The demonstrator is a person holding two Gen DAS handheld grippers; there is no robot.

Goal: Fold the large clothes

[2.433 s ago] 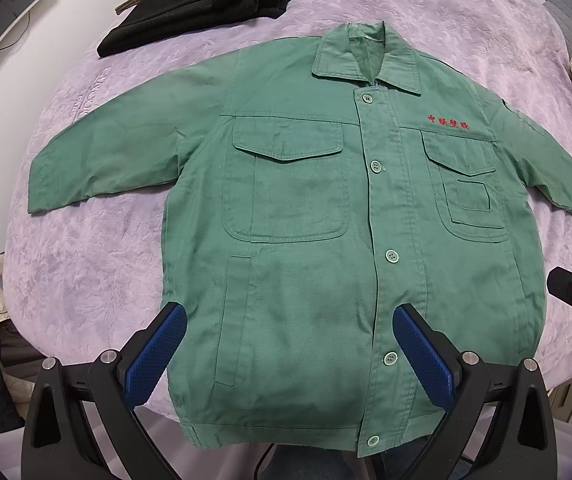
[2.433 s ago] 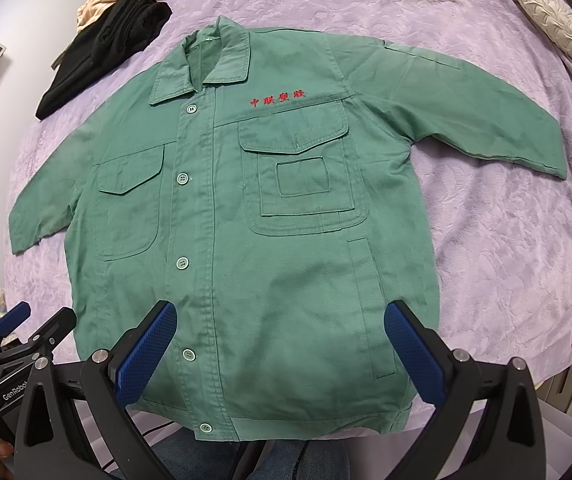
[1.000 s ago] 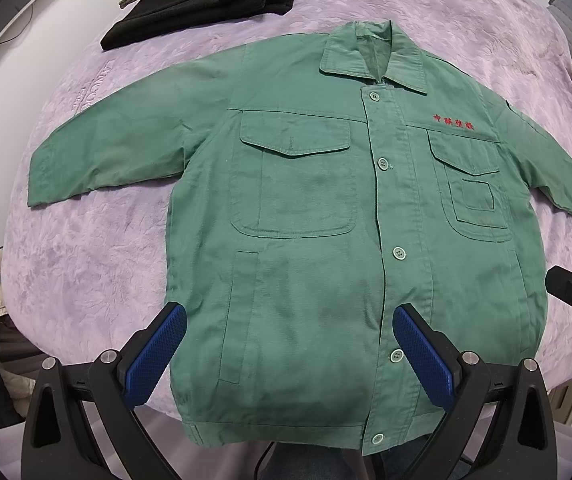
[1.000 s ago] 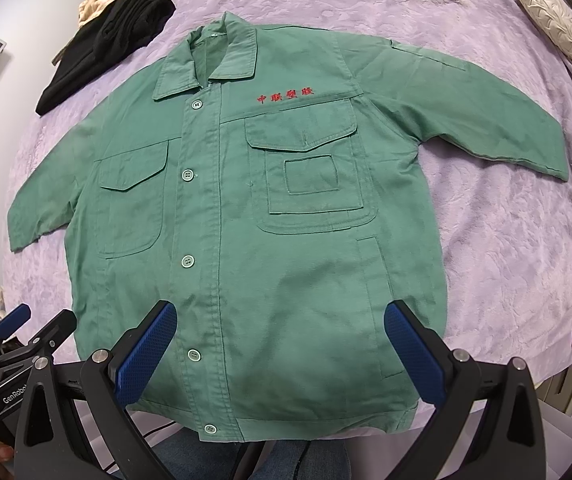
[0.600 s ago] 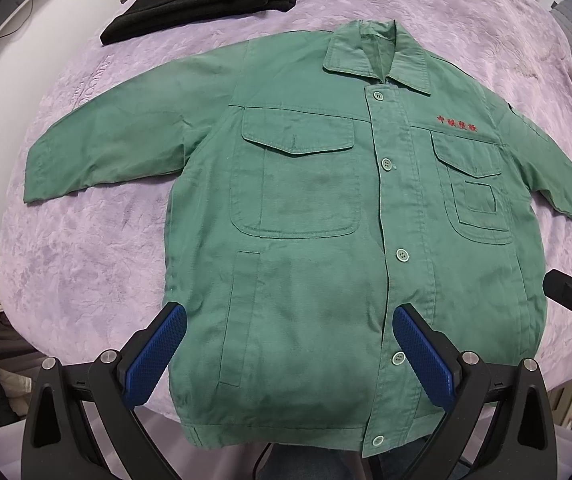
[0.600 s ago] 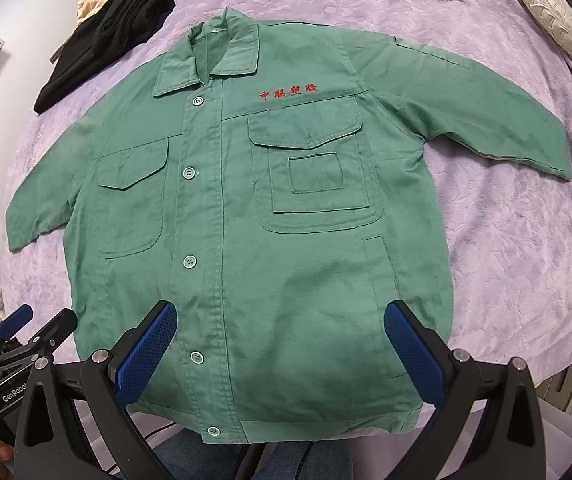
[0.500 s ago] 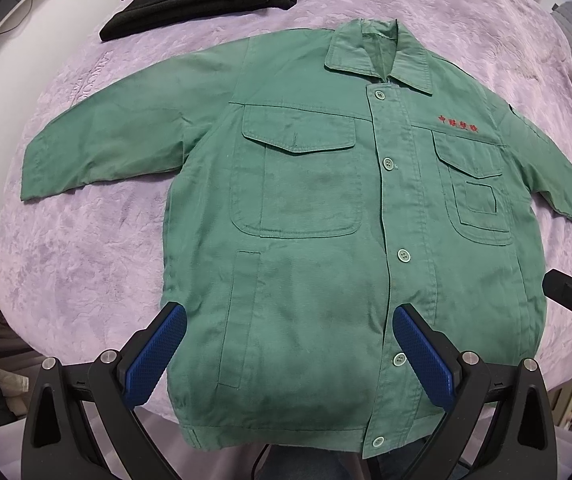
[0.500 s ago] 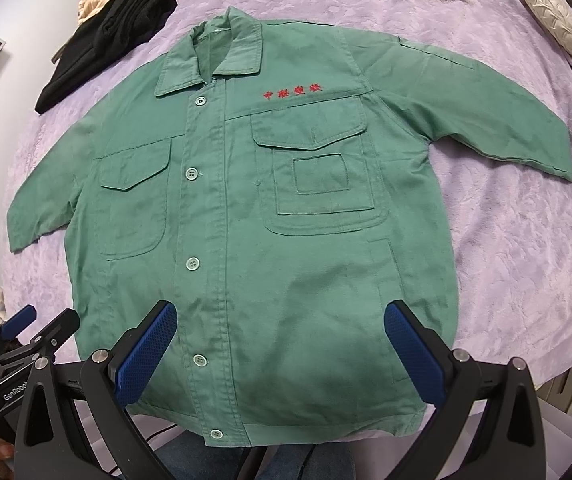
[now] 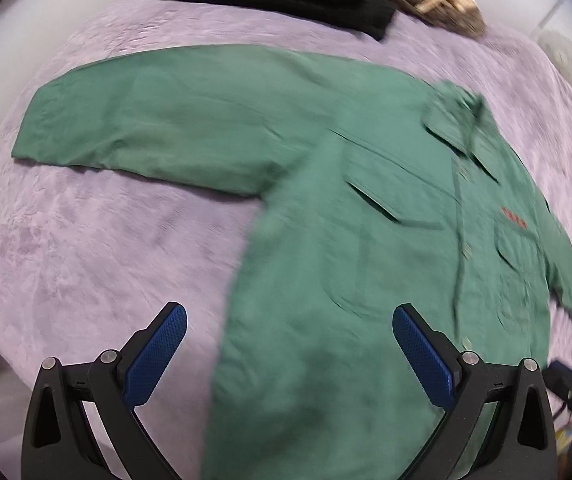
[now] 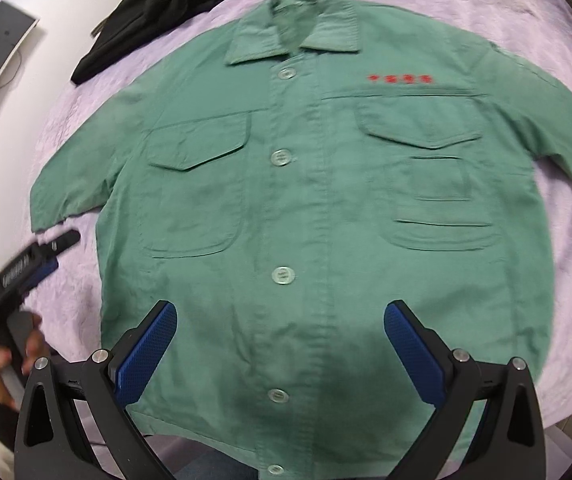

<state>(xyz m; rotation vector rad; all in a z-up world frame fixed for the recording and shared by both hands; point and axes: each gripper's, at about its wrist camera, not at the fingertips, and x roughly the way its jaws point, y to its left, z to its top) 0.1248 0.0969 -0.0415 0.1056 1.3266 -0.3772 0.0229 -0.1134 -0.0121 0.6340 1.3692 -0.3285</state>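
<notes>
Green jacket [image 10: 310,208] is laid flat, buttoned, front up on the purple bedspread [image 9: 85,264] (left view blurred). Left gripper [image 9: 286,354] is held spread wide over the jacket's side edge, right gripper [image 10: 279,354] spread wide over the hem; nothing is gripped.

Two claw-mounted fisheyes, both looking down and forward over the bed.

The left wrist view sits toward the left of the green jacket [image 9: 358,280], facing its outstretched sleeve, with its claw [image 9: 290,356] framing the foreground; it is blurred. The right wrist view hangs close above the jacket's front [image 10: 306,220], looking toward the collar. Both share the jacket, the purple bedspread [image 9: 85,260] and the black clothes [image 10: 157,4] at the far edge.
</notes>
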